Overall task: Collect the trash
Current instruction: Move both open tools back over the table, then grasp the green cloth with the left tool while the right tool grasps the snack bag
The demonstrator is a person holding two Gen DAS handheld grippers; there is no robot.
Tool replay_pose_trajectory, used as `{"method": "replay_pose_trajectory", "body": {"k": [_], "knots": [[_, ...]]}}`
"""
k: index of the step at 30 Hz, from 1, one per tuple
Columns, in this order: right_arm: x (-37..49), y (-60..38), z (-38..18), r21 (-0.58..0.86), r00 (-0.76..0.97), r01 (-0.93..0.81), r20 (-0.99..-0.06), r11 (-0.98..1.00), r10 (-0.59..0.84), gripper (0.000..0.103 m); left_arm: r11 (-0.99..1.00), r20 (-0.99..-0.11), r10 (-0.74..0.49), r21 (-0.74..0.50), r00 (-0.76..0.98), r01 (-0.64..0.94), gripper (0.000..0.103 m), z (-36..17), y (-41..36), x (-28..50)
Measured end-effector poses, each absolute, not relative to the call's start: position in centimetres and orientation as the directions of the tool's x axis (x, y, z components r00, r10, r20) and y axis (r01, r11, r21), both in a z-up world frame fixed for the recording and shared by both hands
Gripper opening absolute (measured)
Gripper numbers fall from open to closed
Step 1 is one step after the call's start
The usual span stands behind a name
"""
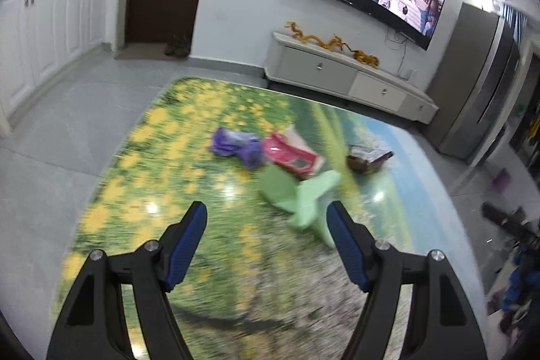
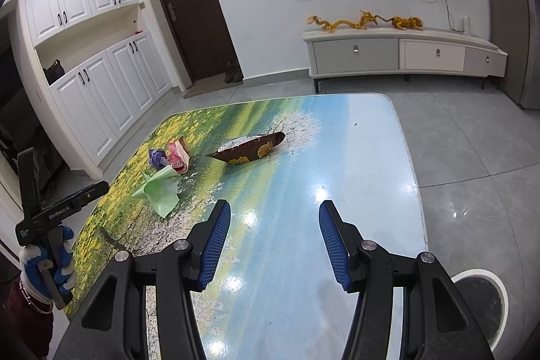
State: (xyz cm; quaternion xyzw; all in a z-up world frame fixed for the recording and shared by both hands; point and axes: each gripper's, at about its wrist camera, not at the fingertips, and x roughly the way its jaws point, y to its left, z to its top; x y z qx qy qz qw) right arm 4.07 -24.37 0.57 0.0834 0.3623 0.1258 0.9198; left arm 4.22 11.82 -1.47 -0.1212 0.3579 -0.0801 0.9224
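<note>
While both hover above the table [image 2: 354, 157], left hand-held gripper [image 1: 266, 218] and right hand-held gripper [image 2: 275, 218] gape wide.

Glossy table [image 2: 354, 157] printed with a yellow-flower meadow and blue sky, standing on grey floor tiles [image 2: 472, 140]; lying on top, a crumpled purple wrapper [image 2: 157, 157] touching a pink packet [image 2: 177, 156], a green paper scrap [image 2: 160, 191] just beside them, and a brown snack bag [image 2: 249, 149] set apart

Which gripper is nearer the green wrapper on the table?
Left. The left gripper hovers open just short of the green wrapper; the right gripper is open farther off, the wrapper to its left.
</note>
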Motion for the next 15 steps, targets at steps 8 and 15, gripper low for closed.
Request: {"method": "replay_pose_trajectory", "body": {"k": [8,15], "knots": [[8.1,-23.1,-0.2,0.257,0.692,-0.193,-0.649,0.947,0.317,0.061,0.945,-0.666,-0.232,-0.327,0.709,0.002,0.077,-2.9,9.8,8.8],[13.4,-20.8,-0.5,0.255,0.693,-0.233,-0.634,0.938,0.344,0.068,0.945,-0.685,-0.218,-0.326,0.695,-0.025,0.077,-4.0,9.1,10.9]]}}
